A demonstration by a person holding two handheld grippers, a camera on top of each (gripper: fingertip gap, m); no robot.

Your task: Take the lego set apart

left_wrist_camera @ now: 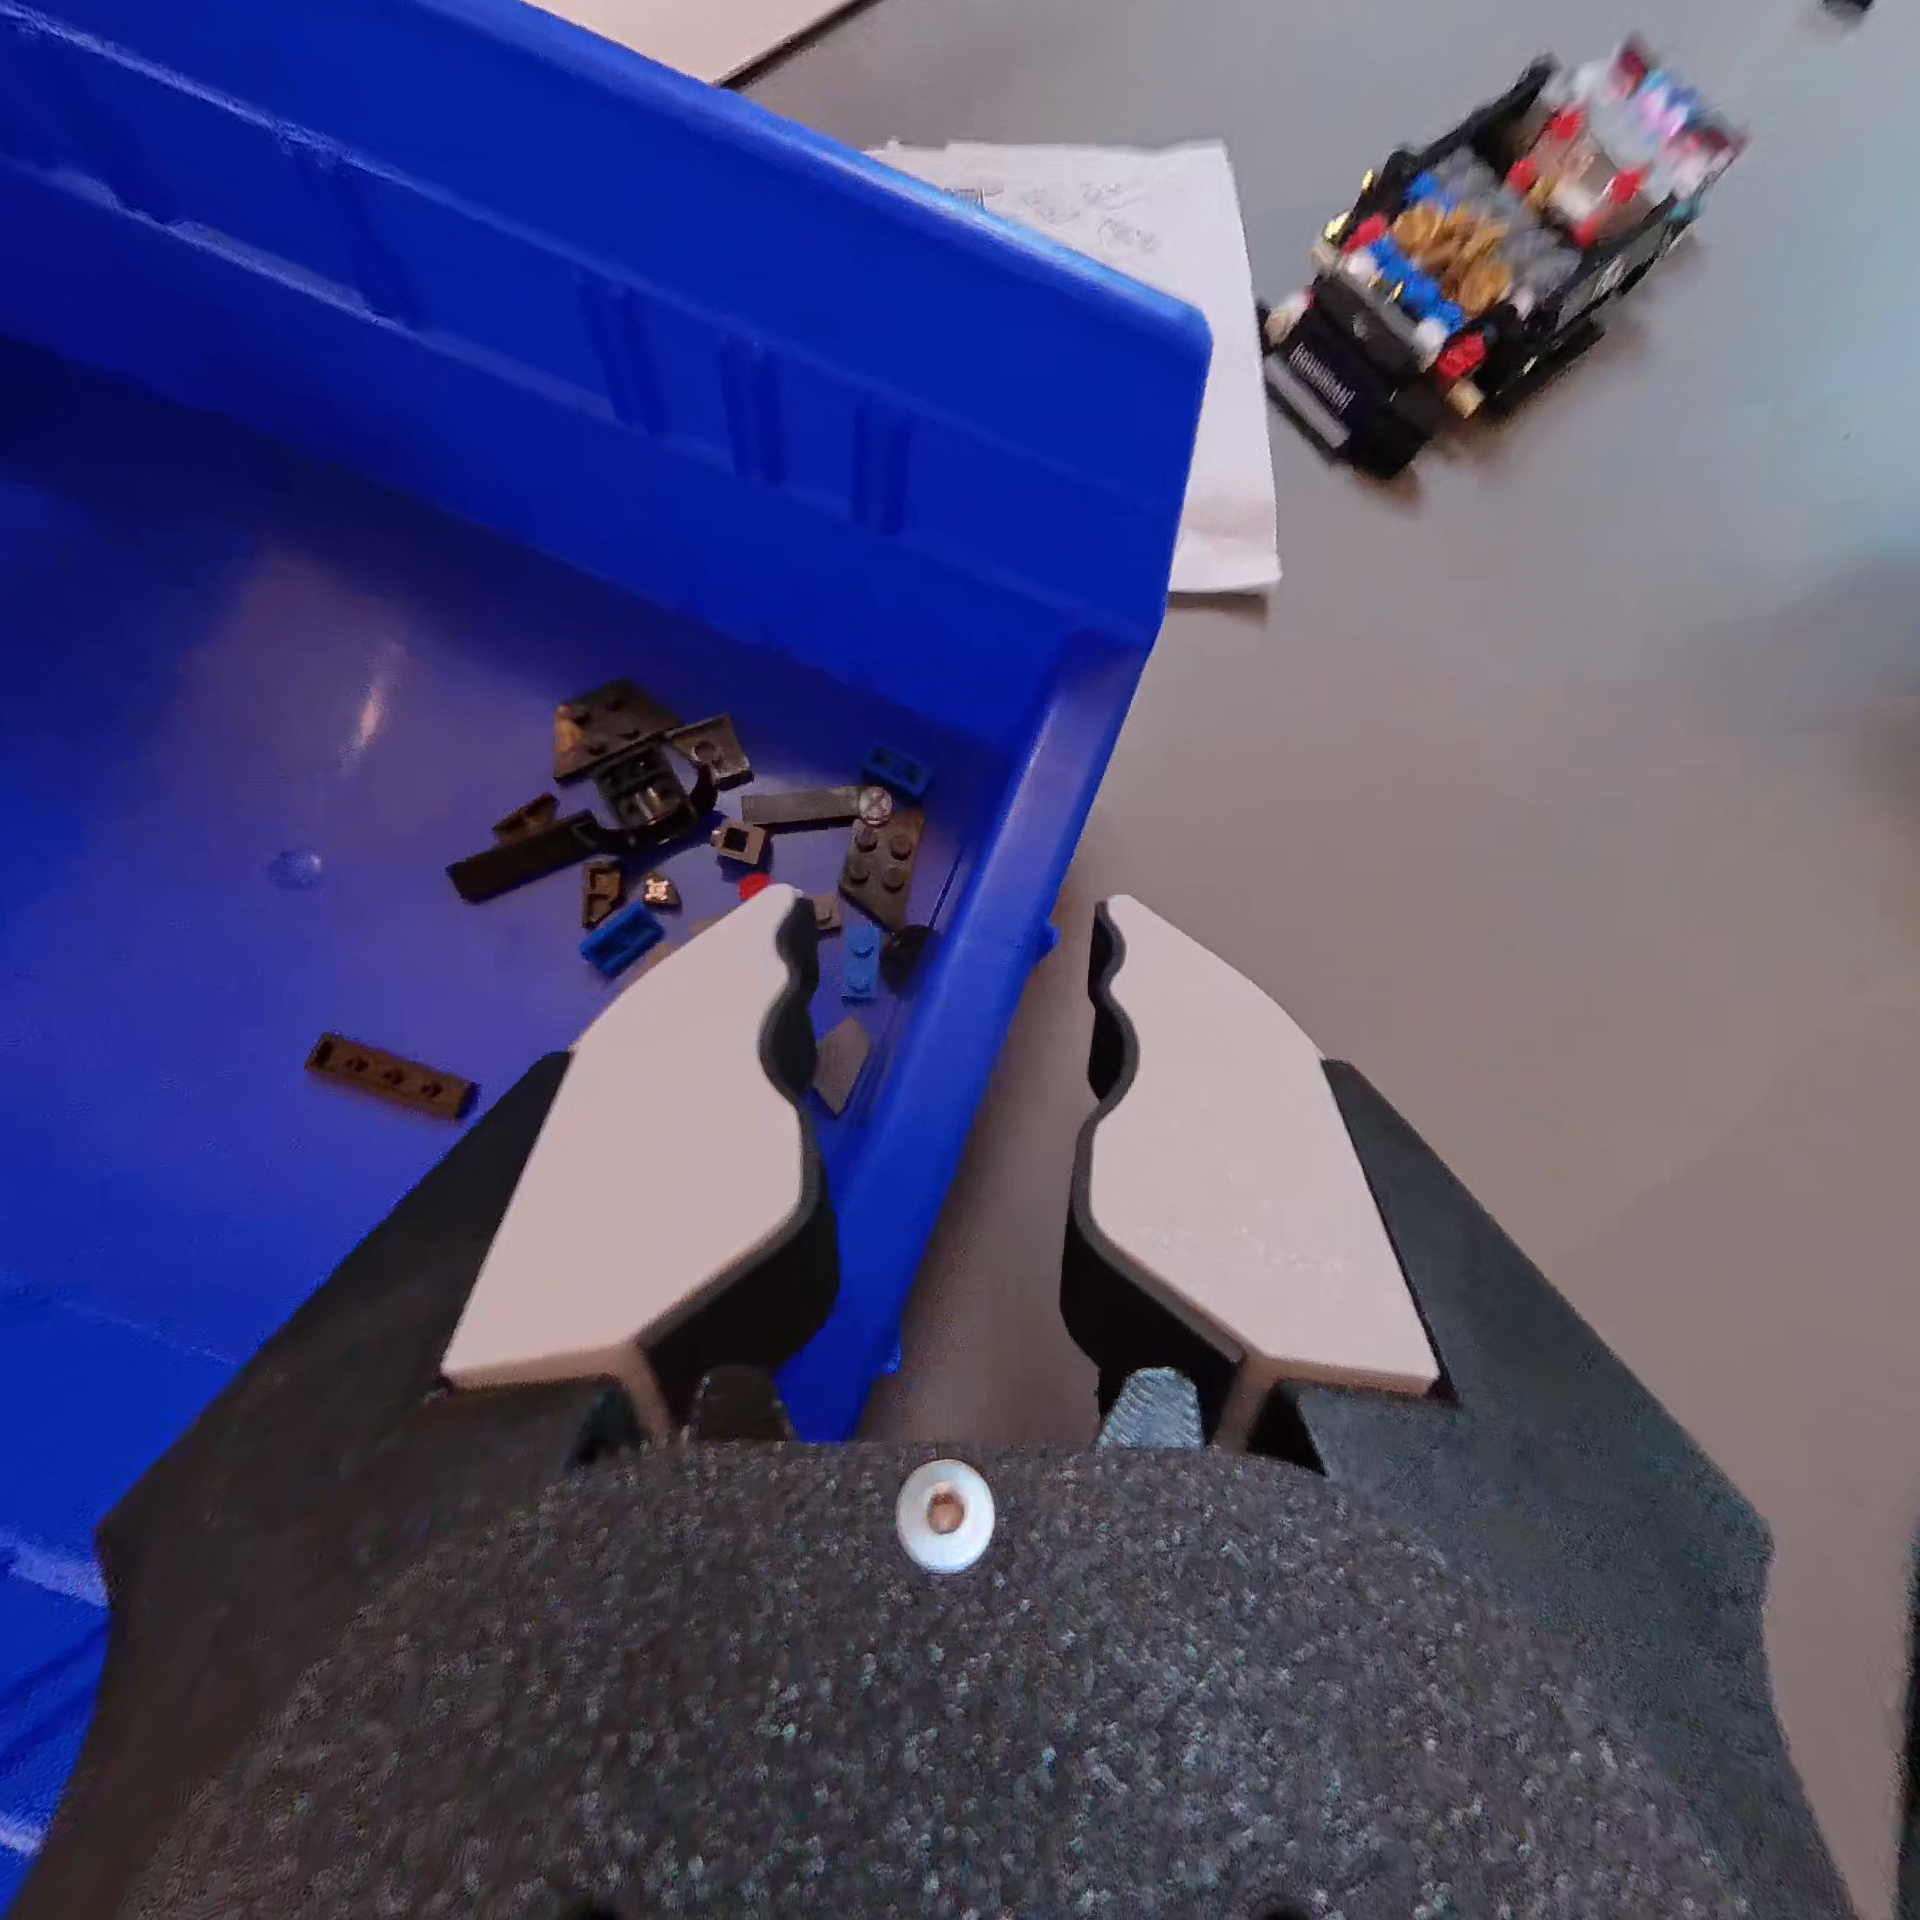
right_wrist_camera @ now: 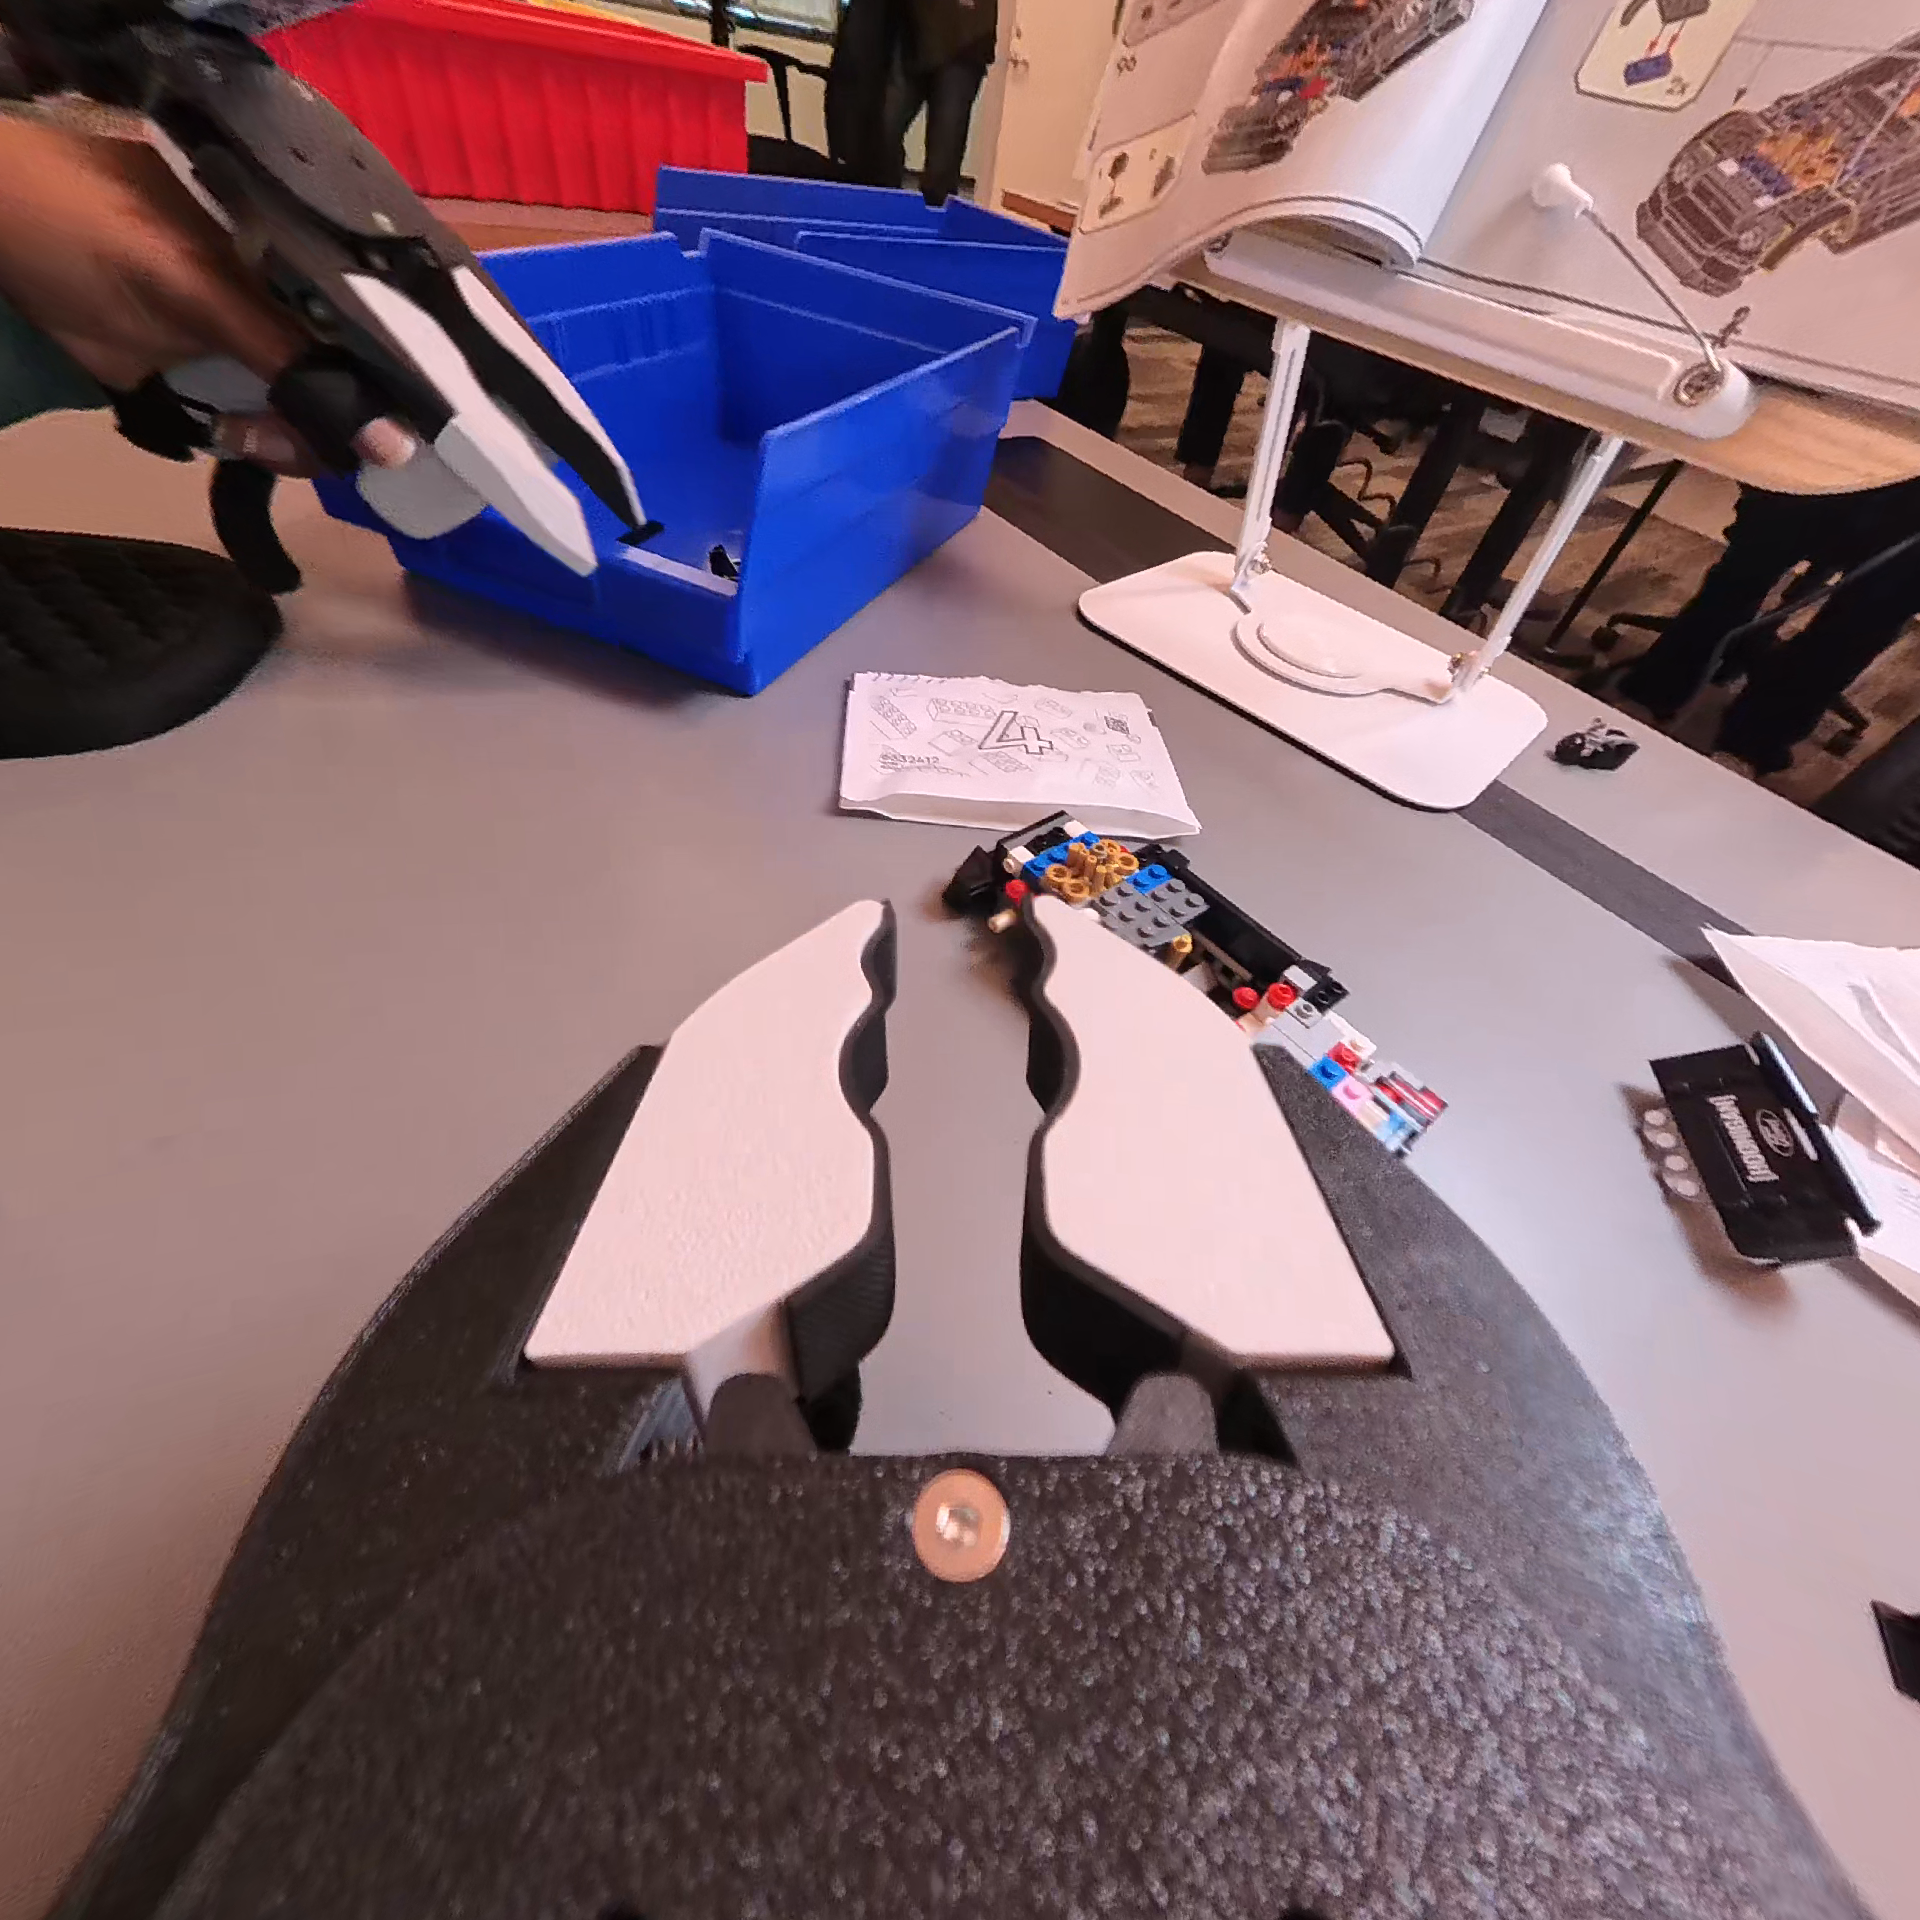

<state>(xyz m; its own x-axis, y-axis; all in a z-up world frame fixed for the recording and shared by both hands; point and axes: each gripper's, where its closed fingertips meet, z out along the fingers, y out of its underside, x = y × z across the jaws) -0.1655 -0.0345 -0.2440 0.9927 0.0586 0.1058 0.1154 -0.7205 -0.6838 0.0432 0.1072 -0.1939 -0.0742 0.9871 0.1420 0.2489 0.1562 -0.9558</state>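
Note:
The partly stripped lego car [right_wrist_camera: 1174, 914] lies on the grey table [right_wrist_camera: 468, 935], black with blue, gold, grey and red bricks showing. It also shows blurred in the left wrist view [left_wrist_camera: 1496, 260]. My right gripper [right_wrist_camera: 961, 914] is open a little and empty, its right fingertip just in front of the car's near end. My left gripper [left_wrist_camera: 945, 904] is open and empty, straddling the near right wall of the blue bin [left_wrist_camera: 1039, 790]. Several loose lego pieces [left_wrist_camera: 665, 821], black, blue and red, lie in the bin. The left gripper also shows in the right wrist view [right_wrist_camera: 608, 535], held by a hand.
A white paper bag [right_wrist_camera: 1008, 753] lies between bin and car. A white book stand [right_wrist_camera: 1320, 665] holds an open instruction booklet [right_wrist_camera: 1351, 135]. A black lego panel [right_wrist_camera: 1756, 1153] and papers [right_wrist_camera: 1829, 997] lie at right. More blue bins [right_wrist_camera: 883, 229] and a red bin [right_wrist_camera: 540, 104] stand behind. The left gripper's tips are roughly 25 centimeters from the right gripper's. The black lego panel [right_wrist_camera: 1756, 1153] is about 25 centimeters from my right fingertips and 40 centimeters from my left.

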